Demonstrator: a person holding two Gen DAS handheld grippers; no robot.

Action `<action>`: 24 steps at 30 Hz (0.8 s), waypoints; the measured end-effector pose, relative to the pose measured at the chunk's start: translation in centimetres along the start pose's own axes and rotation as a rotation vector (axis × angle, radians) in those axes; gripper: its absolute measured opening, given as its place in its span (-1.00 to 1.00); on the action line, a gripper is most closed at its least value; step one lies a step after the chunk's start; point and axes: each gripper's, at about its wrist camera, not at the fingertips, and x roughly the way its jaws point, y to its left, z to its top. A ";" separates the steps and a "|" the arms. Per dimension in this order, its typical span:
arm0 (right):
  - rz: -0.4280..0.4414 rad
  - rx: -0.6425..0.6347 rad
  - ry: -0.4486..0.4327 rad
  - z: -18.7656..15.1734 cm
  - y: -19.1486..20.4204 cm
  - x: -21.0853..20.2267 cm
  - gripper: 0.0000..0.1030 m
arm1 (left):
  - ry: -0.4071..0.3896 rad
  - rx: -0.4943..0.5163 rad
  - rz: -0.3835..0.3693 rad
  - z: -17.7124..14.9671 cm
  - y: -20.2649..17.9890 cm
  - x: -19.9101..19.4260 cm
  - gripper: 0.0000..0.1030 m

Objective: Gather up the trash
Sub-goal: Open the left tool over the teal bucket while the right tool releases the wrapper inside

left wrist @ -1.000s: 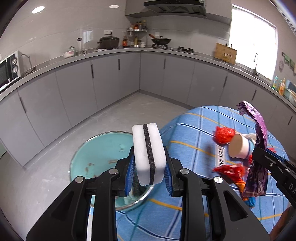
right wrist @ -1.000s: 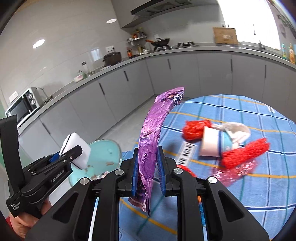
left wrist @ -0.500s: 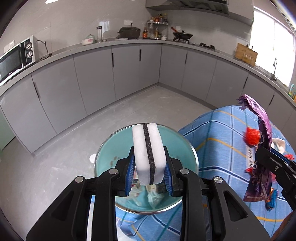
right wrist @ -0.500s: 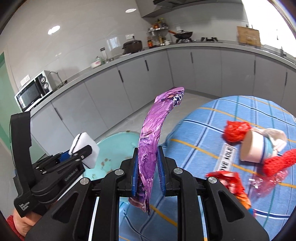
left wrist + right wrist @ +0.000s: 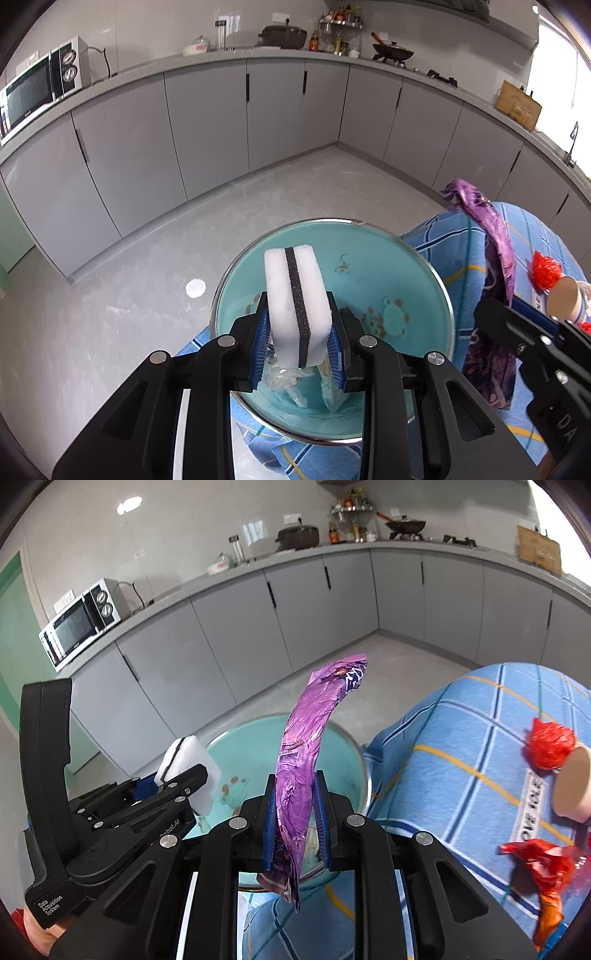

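Note:
My left gripper (image 5: pixel 298 338) is shut on a white sponge with a black stripe (image 5: pixel 296 306), held right over a teal metal-rimmed basin (image 5: pixel 413 280). Clear plastic scraps (image 5: pixel 291 380) lie in the basin's bottom. My right gripper (image 5: pixel 294 819) is shut on a long purple foil wrapper (image 5: pixel 314 746) that stands up between the pads, above the same basin (image 5: pixel 255 738). In the right wrist view the left gripper (image 5: pixel 177 786) with its sponge (image 5: pixel 201 775) is at the left, over the basin's rim. In the left wrist view the wrapper (image 5: pixel 491 236) hangs at the right.
A blue checked tablecloth (image 5: pixel 461 746) covers the table at the right. On it lie red net trash (image 5: pixel 550 742), a paper cup (image 5: pixel 576 786) and a red-orange wrapper (image 5: pixel 543 864). Grey cabinets (image 5: pixel 207 122) run along the far walls beyond the bare floor (image 5: pixel 122 306).
Both grippers have swung left and down, away from the table's trash, and now stand over the basin. The basin has grown large and centred in both views. Both grips are unchanged.

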 end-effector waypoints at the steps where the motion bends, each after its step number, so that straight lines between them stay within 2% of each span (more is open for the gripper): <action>1: -0.001 -0.004 0.011 -0.1 0.1 0.5 -0.62 | 0.006 -0.001 0.002 -0.1 0.1 0.3 -0.46; 8: 0.008 -0.011 0.063 -0.6 0.1 2.8 -0.62 | 0.042 -0.005 0.017 -0.7 0.2 2.0 -0.46; 13: 0.049 -0.013 0.104 -1.0 0.3 4.5 -0.60 | 0.065 -0.006 0.032 -0.7 0.4 2.9 -0.45; 15: 0.066 -0.012 0.120 -1.3 0.1 4.9 -0.51 | 0.071 -0.004 0.036 -0.7 0.4 3.3 -0.45; 17: 0.069 -0.015 0.122 -1.5 0.0 5.0 -0.28 | 0.076 -0.004 0.038 -0.7 0.4 3.5 -0.45; 24: 0.048 0.002 0.098 -1.4 -0.7 4.0 -0.26 | 0.086 0.001 0.041 -0.7 0.1 3.9 -0.45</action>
